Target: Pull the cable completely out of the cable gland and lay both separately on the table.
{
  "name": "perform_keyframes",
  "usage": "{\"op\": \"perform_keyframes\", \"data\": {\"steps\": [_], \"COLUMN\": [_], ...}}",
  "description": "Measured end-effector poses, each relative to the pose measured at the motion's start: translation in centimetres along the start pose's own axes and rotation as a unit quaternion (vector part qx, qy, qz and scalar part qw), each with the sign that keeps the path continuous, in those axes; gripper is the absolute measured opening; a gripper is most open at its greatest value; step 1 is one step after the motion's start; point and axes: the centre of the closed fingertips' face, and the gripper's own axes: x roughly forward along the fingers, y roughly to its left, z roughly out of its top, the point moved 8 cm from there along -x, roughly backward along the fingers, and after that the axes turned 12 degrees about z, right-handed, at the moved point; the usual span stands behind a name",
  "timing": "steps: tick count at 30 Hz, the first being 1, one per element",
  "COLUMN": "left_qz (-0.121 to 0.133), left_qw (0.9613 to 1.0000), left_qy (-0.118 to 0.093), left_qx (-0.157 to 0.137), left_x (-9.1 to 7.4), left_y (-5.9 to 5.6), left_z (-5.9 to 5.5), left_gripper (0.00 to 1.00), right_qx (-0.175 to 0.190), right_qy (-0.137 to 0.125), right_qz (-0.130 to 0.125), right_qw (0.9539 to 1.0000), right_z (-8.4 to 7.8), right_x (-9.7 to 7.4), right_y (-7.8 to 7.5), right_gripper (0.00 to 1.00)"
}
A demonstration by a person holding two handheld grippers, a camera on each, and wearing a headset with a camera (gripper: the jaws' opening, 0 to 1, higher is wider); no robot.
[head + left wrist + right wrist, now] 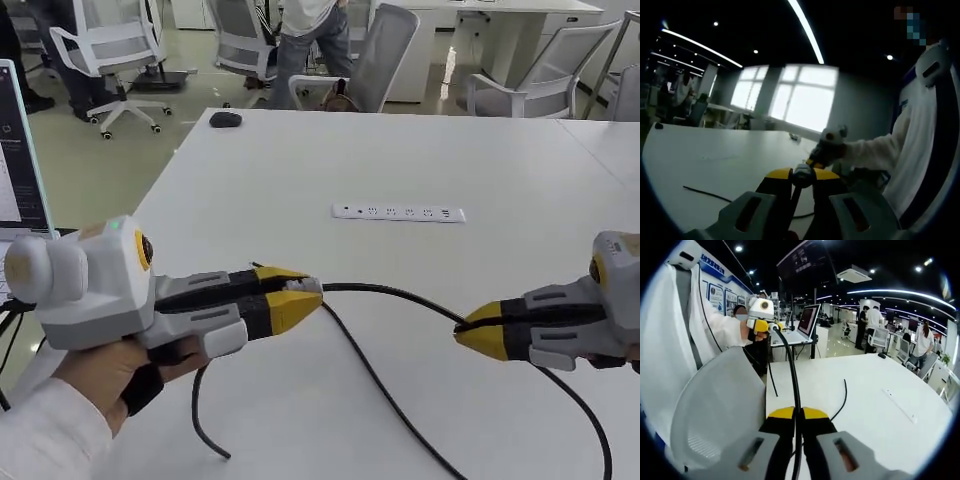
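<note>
left gripper (pixel 312 292) fingers are clamping the gland (pixel 802 175), right gripper (pixel 466 333) fingers are pinching the cable (pixel 400 293) spanning between them above the counter (pixel 400 150); cable is looking light, bendy, slick, so gripping near the gland seems best

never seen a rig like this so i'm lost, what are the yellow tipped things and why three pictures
No robot here: a person holds a two-jaw gripper in each hand. The wide picture comes from a camera on the person's head, looking down at the white table. The two round pictures come from a camera on each gripper, looking along its jaws. The left gripper is shut on a small grey piece, apparently the cable gland. The right gripper is shut on the black cable, which runs between the two. A power strip and a mouse lie farther back on the table.
</note>
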Motion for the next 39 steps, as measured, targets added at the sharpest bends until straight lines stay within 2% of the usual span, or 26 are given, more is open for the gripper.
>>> {"op": "perform_keyframes", "data": {"steps": [8, 13, 16, 21, 24, 27, 31, 35, 39], "left_qz": [0.001, 0.009, 0.013, 0.016, 0.015, 0.013, 0.009, 0.004, -0.004], "left_qw": [1.0000, 0.9999, 0.9999, 0.9998, 0.9999, 0.9999, 0.9998, 0.9997, 0.9995], "left_qy": [-0.003, -0.008, -0.008, -0.005, -0.004, 0.000, 0.009, 0.014, 0.019], "left_qx": [0.004, 0.005, 0.005, 0.006, 0.006, 0.008, 0.015, 0.020, 0.024], "left_x": [0.1, 0.2, 0.2, 0.5, 0.6, 0.9, 1.3, 1.8, 2.1], "left_y": [-0.2, -0.1, 0.0, 0.1, 0.0, -0.2, -0.6, -1.1, -1.6], "left_z": [0.3, 0.5, 0.6, 0.5, 0.4, 0.3, 0.2, 0.1, 0.0], "left_gripper": [0.16, 0.16, 0.16, 0.16, 0.16, 0.16, 0.16, 0.16, 0.16], "right_qx": [0.006, 0.001, -0.008, -0.025, -0.042, -0.054, -0.091, -0.104, -0.111], "right_qy": [0.000, 0.009, 0.000, 0.000, -0.006, -0.027, -0.009, -0.020, -0.022], "right_qz": [-0.008, -0.009, -0.007, 0.002, 0.009, 0.025, 0.045, 0.057, 0.067], "right_qw": [0.9999, 0.9999, 0.9999, 0.9997, 0.9991, 0.9979, 0.9948, 0.9927, 0.9913], "right_z": [0.1, 0.7, 1.7, 3.2, 4.4, 5.8, 7.3, 8.5, 8.7], "right_x": [-0.2, -0.3, -0.4, -0.1, 0.3, 1.4, 2.9, 4.0, 4.9], "right_y": [-0.2, 0.0, 0.1, 0.1, 0.3, 0.6, 1.1, 1.3, 1.3], "right_gripper": [0.04, 0.05, 0.09, 0.14, 0.15, 0.15, 0.17, 0.16, 0.16]}}
